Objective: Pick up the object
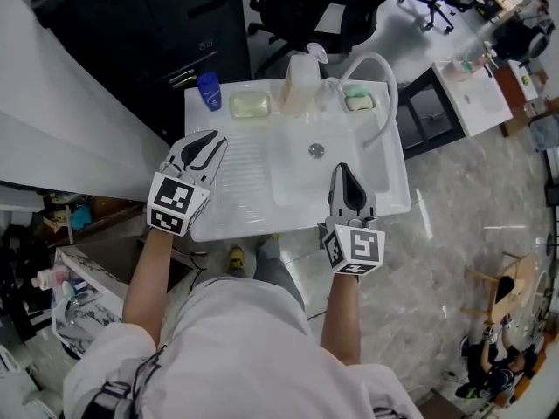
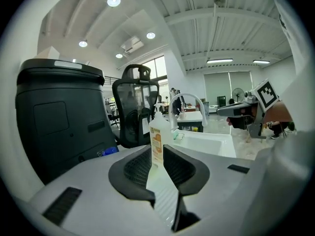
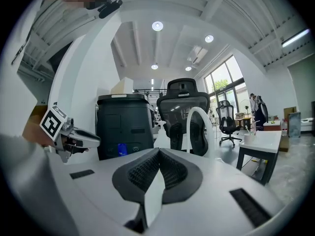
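Observation:
A white pump bottle [image 1: 300, 84] with an orange label stands upright at the back rim of the white sink unit [image 1: 384, 206]. In the left gripper view the bottle [image 2: 156, 132] shows through the gap between the pads, well ahead of them. My left gripper [image 1: 203, 143] [image 2: 157, 150] hovers open over the ribbed drainboard, holding nothing. My right gripper [image 1: 343, 171] [image 3: 158, 153] is shut and empty over the sink's front right rim. Each gripper appears in the other's view: the right gripper [image 2: 246, 112] and the left gripper [image 3: 74, 137].
Along the back rim sit a small blue container [image 1: 208, 92], a yellow soap [image 1: 250, 105] and a green soap [image 1: 358, 101]. A white curved faucet [image 1: 385, 94] [image 3: 198, 109] arcs over the basin. A black cabinet [image 1: 148, 24] and an office chair [image 1: 306, 7] stand behind.

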`<state>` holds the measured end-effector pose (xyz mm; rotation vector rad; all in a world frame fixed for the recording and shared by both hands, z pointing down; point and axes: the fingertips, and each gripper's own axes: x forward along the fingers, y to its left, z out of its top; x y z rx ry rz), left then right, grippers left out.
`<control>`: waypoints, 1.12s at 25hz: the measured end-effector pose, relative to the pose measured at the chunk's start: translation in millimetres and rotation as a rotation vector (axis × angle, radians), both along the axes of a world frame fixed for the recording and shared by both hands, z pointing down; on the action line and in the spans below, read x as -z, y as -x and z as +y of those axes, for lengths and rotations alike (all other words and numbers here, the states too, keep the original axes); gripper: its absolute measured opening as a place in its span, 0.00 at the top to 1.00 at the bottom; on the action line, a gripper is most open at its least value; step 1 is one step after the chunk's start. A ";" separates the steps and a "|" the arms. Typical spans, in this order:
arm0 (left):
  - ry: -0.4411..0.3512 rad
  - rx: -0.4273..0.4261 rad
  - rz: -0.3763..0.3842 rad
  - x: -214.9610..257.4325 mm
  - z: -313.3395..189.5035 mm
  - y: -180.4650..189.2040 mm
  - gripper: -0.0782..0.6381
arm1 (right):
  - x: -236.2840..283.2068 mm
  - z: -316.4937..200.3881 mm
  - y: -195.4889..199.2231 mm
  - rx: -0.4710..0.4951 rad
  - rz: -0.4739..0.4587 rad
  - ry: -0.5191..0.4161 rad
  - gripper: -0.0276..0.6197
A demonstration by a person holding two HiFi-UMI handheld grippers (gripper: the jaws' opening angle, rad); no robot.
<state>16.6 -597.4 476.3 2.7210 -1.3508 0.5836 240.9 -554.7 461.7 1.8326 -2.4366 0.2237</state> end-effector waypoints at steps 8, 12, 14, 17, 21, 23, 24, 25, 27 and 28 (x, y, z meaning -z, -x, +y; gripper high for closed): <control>0.013 -0.093 -0.169 -42.8 -55.0 -28.4 0.79 | -15.3 -40.7 -5.9 0.017 -0.039 -0.009 0.95; 0.041 -0.148 -0.251 -72.1 -77.8 -39.3 0.79 | -22.1 -55.9 -1.8 0.032 -0.053 -0.012 0.95; 0.057 -0.167 -0.287 -87.7 -87.0 -43.3 0.79 | -26.8 -61.7 0.6 0.046 -0.060 -0.009 0.95; 0.087 -0.192 -0.313 -109.2 -98.5 -50.0 0.79 | -33.7 -69.8 1.4 0.054 -0.072 -0.001 0.95; 0.119 -0.219 -0.379 -138.3 -113.9 -55.4 0.79 | -42.9 -76.7 2.6 0.065 -0.080 0.007 0.95; 0.127 -0.242 -0.446 -156.4 -122.7 -56.5 0.79 | -48.3 -80.1 3.7 0.071 -0.087 0.014 0.95; 0.130 -0.254 -0.484 -165.6 -127.1 -56.9 0.79 | -51.0 -81.7 4.4 0.076 -0.092 0.018 0.95; 0.135 -0.267 -0.519 -174.8 -130.7 -57.3 0.79 | -54.0 -82.8 5.1 0.080 -0.095 0.022 0.95; 0.151 -0.291 -0.574 -192.1 -136.1 -57.9 0.79 | -60.6 -84.0 5.7 0.087 -0.098 0.034 0.95; 0.160 -0.300 -0.595 -199.6 -138.4 -58.1 0.79 | -64.1 -84.8 5.5 0.088 -0.098 0.042 0.95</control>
